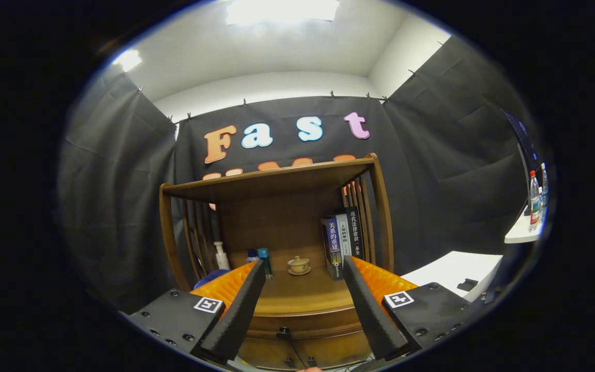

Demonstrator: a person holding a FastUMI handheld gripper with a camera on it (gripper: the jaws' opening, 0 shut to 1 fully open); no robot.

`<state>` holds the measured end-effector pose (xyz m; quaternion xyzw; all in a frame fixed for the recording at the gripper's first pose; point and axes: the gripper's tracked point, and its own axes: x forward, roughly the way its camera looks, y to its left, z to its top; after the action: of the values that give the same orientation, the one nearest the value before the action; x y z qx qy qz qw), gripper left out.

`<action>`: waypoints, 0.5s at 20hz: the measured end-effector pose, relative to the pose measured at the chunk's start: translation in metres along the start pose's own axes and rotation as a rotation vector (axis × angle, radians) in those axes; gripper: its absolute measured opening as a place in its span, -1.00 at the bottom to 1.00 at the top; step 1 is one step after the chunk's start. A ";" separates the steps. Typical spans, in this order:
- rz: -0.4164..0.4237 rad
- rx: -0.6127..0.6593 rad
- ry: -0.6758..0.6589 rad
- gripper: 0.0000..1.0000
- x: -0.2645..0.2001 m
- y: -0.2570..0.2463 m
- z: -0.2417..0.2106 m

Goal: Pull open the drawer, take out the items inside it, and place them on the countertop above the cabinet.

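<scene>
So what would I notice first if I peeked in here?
Probably the open gripper, its fingers spread wide just in front of a wooden cabinet whose drawer looks closed. Beyond the fingers, on the countertop, sit a little teacup and, to its right, some upright books.

Two long wedge-shaped fingers (250, 305) on screw-studded black blocks, each bearing a square black-and-white marker (208, 305).

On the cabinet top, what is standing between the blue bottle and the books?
In the gripper view, a small lidded cup on a saucer stands between the blue bottle and the books. The gripper hovers above, jaws open.
</scene>
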<state>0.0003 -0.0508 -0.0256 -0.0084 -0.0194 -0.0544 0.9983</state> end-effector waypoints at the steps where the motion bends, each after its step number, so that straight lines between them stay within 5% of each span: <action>1: 0.008 -0.015 0.006 0.96 0.004 0.002 -0.006; 10: -0.001 0.013 0.066 0.96 0.055 0.013 -0.086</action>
<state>0.0592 -0.0454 -0.1098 -0.0001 0.0132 -0.0550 0.9984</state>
